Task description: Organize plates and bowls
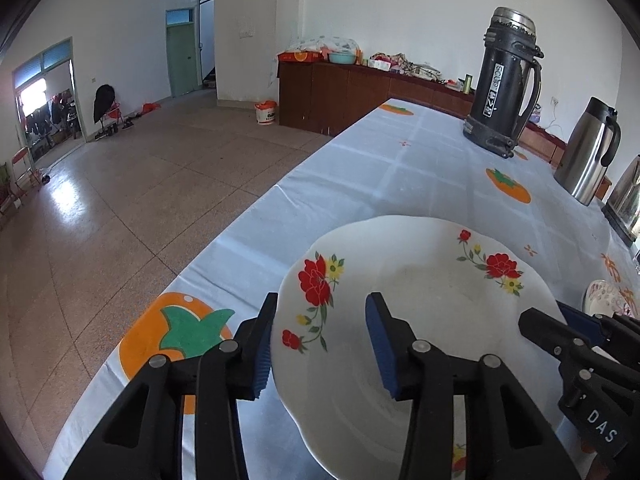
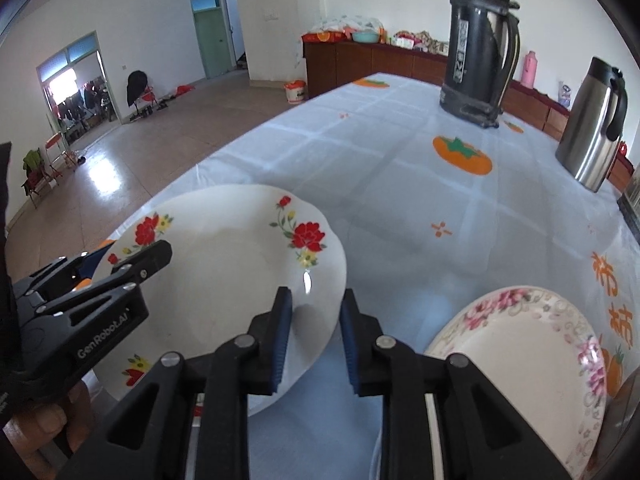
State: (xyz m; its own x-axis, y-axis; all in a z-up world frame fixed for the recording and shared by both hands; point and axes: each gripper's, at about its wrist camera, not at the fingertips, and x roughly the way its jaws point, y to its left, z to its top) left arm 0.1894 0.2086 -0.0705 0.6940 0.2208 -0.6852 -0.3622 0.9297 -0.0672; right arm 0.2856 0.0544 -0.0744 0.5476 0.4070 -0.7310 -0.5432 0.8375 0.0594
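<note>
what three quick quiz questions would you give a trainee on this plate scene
1. True or false: the red-flower plate has its rim between the fingers of both the left gripper and the right gripper.
2. In the right wrist view, the pink-flower plate lies: A) left of the red-flower plate, B) right of it, C) stacked on it.
3. Fill in: the tall flask standing behind the plates is ___ in colour.
Key: 1 true; 2 B; 3 black.
</note>
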